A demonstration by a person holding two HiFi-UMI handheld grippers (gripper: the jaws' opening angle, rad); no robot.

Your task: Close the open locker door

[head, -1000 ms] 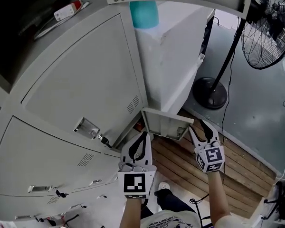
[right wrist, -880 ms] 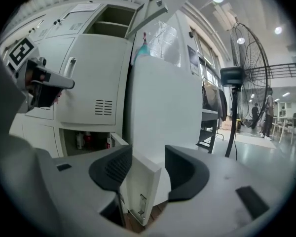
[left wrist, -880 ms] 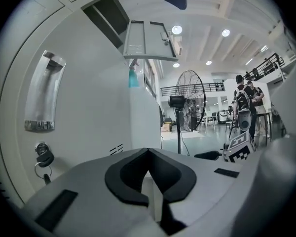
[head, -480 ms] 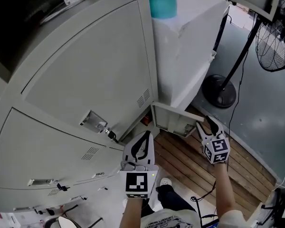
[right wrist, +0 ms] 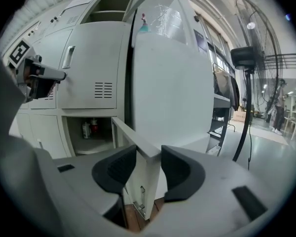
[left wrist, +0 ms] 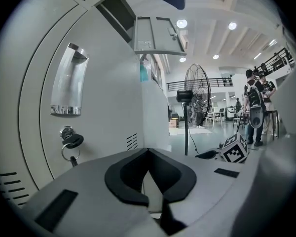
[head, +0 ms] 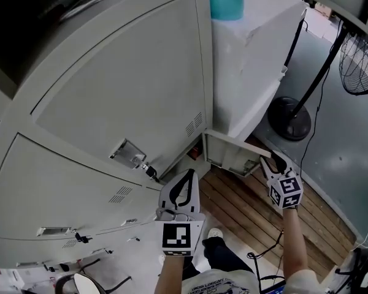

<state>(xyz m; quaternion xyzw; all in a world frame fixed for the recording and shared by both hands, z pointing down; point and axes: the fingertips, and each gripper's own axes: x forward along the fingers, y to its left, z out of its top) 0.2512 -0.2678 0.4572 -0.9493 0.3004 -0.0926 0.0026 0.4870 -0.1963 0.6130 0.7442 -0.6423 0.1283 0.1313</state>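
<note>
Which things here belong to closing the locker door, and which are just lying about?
Job in hand:
door
locker, standing open
right gripper, jaws just closing, the door's edge between them

Lying about:
fan
key
teal bottle
left gripper, shut, empty

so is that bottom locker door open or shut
Open: the door swings out from the locker, and bottles show inside its compartment.
</note>
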